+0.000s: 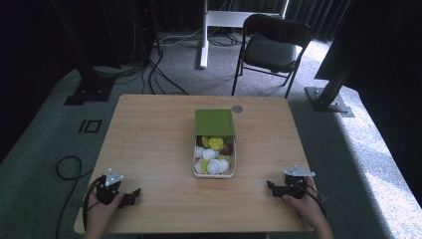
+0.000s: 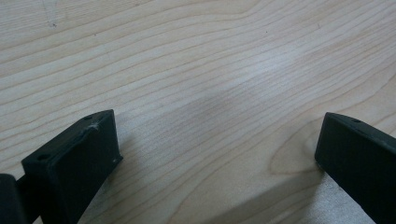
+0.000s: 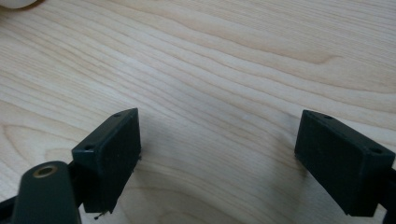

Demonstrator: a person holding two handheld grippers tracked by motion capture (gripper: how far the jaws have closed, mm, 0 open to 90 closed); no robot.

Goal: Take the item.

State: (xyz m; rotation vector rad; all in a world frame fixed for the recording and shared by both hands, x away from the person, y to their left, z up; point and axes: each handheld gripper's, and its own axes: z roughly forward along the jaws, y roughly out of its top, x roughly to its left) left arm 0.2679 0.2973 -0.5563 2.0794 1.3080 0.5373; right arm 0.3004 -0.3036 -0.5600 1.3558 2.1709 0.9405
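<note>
Both grippers, left [image 1: 130,195] and right [image 1: 272,187], jaws apart, flank the white rectangular box [image 1: 214,174]; approach its green lid [image 1: 214,122] squarely.

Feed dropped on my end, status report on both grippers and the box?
Left gripper and right gripper open, empty, on wooden table. White box of capsules centred, green lid slid back. Nothing between.

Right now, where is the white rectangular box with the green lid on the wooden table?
In the high view, the white rectangular box sits at the table's middle, between the left gripper and right gripper; its green lid covers only the far half.
</note>
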